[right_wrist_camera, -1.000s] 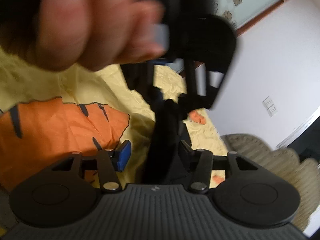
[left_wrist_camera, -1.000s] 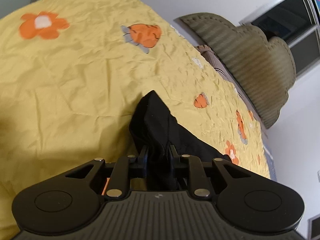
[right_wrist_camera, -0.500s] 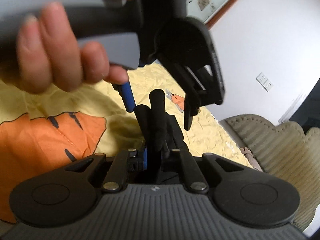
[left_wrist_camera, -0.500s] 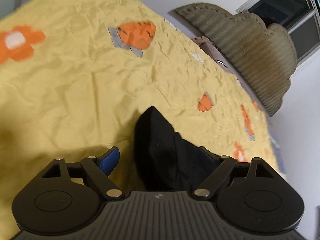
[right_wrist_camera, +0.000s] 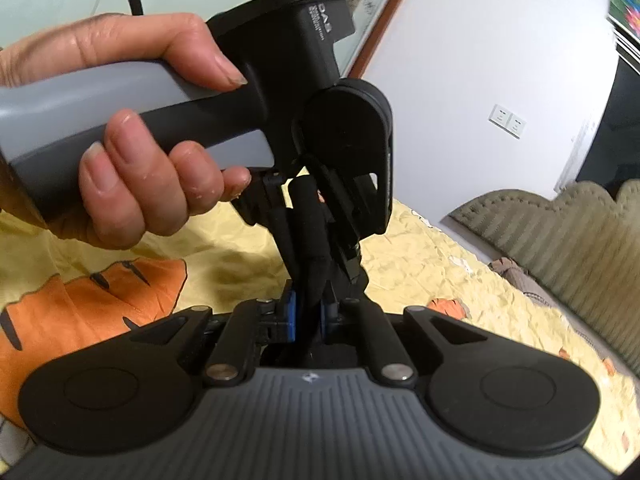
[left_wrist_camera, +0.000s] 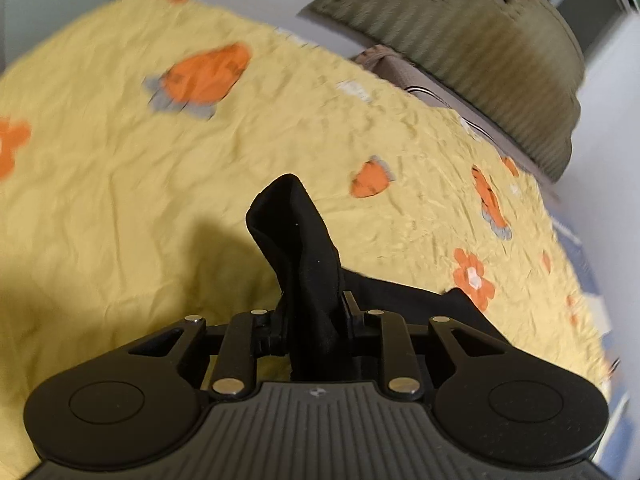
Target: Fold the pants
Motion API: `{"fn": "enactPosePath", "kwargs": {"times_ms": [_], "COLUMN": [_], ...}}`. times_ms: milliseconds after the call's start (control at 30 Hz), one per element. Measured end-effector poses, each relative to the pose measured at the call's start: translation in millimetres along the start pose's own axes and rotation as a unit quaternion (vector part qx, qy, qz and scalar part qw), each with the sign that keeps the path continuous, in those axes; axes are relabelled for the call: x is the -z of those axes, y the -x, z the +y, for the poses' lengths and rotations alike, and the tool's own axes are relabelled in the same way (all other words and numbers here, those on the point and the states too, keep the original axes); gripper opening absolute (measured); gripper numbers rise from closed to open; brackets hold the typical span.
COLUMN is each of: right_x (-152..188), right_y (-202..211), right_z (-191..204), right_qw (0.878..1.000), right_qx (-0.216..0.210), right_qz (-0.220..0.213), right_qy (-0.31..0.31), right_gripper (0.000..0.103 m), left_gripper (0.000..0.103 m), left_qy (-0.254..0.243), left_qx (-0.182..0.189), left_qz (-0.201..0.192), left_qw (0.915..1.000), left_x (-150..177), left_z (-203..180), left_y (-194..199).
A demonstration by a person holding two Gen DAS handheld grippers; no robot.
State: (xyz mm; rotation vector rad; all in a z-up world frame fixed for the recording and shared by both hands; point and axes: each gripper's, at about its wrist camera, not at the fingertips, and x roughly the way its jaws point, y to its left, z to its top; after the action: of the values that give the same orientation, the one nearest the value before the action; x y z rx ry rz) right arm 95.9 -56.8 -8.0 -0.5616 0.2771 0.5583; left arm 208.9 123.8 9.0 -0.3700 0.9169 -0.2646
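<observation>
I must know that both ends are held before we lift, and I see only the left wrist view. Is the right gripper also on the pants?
Observer: Yes. The right gripper is shut on the pants; its jaws have just closed.
Operator: Is it far from mine?
Observer: No, very near. The left gripper, whose jaws have just closed too, pinches the same roll of cloth just beyond the right one.
Operator: Is anything in the way?
Observer: Only the hand that holds the left gripper, at the left of the right wrist view.
</observation>
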Motion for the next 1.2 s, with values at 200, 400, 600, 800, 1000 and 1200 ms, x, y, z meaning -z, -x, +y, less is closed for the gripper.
{"fn": "enactPosePath", "kwargs": {"times_ms": [200,400,600,800,1000,1200], "right_x": [4,17,38,64,93,126], "right_y": [30,67,104,145,179,211], "right_z": [-30,-69,-105,-137,-155,-172], "right_qw": [0.998,0.990,0.975,0.955,0.939,0.923], "right_qx": [0.009,0.014,0.026,0.049,0.082,0.116], "right_qz": [-0.024,-0.045,-0.070,-0.088,-0.094,-0.092], "right_qy": [-0.057,-0.135,-0.210,-0.280,-0.321,-0.354], "right_gripper": [0.009,0.009,0.009,0.010,0.010,0.010], "left_gripper": [0.023,0.023,0.023,0.023,0.023,0.023], "left_qy": [-0.055,-0.092,-0.130,-0.166,-0.197,-0.220], "left_qx": [-0.008,0.006,0.032,0.052,0.070,0.082], "left_qz": [-0.016,-0.016,-0.010,0.001,0.018,0.036], "left_qw": [0.9983,0.9956,0.9909,0.9847,0.9778,0.9714], "left_x": [1,4,13,30,56,79], "left_z": [-56,-112,-171,-230,-285,-330], "left_y": [14,23,22,10,-8,-29]}}
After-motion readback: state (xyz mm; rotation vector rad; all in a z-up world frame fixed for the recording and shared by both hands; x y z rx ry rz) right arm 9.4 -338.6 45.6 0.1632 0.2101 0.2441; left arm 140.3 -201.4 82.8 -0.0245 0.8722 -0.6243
